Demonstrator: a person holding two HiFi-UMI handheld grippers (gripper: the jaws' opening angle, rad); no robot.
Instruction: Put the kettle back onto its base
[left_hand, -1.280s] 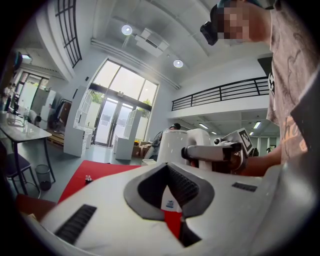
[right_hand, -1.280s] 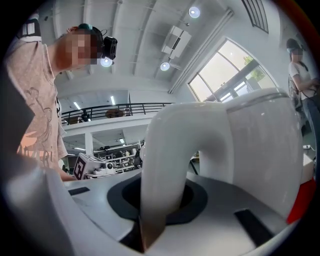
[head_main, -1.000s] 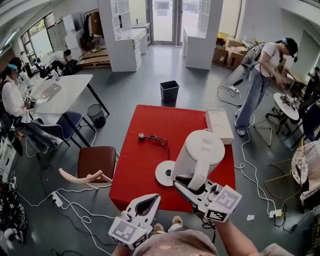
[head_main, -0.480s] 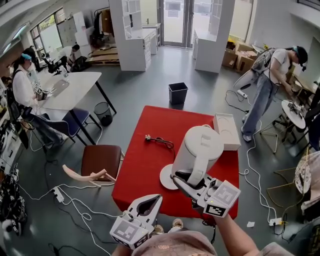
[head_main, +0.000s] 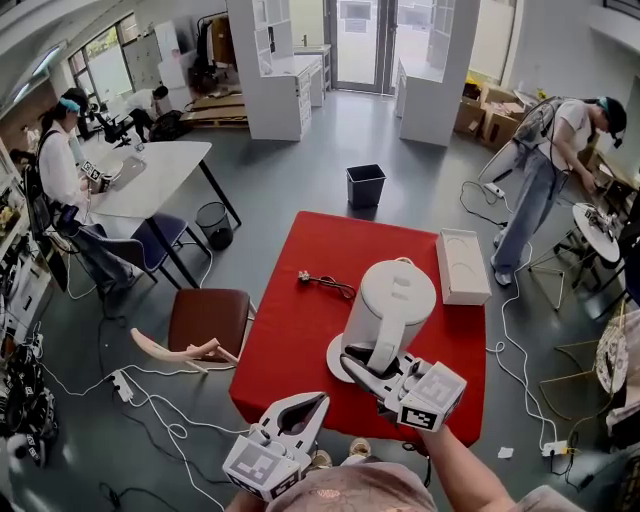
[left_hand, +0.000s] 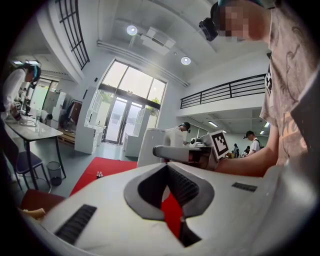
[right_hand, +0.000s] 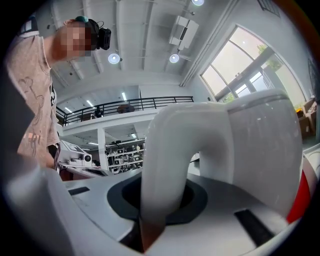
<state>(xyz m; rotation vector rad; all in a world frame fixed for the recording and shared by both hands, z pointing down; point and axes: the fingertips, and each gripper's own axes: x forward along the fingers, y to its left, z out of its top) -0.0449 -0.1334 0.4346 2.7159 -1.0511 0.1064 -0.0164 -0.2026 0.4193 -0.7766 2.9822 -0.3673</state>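
The white kettle (head_main: 392, 303) is upright over the red table (head_main: 290, 340), with its body covering most of the round white base (head_main: 337, 361); only the base's left rim shows. Whether the kettle is seated I cannot tell. My right gripper (head_main: 358, 366) is shut on the kettle's handle (right_hand: 167, 150), which fills the right gripper view. My left gripper (head_main: 312, 402) hangs at the table's near edge, shut and empty; in its own view the jaw tips (left_hand: 167, 167) meet, and the kettle (left_hand: 152, 145) shows just beyond.
A black cord with its plug (head_main: 320, 281) lies on the table behind the kettle. A white box (head_main: 463, 265) rests at the table's right edge. A brown chair (head_main: 208, 318) stands to the left, a black bin (head_main: 365, 186) beyond. A person (head_main: 545, 170) works at the right.
The right gripper has carried the kettle left and down over the base, which now shows only its left rim. The left gripper has hardly moved.
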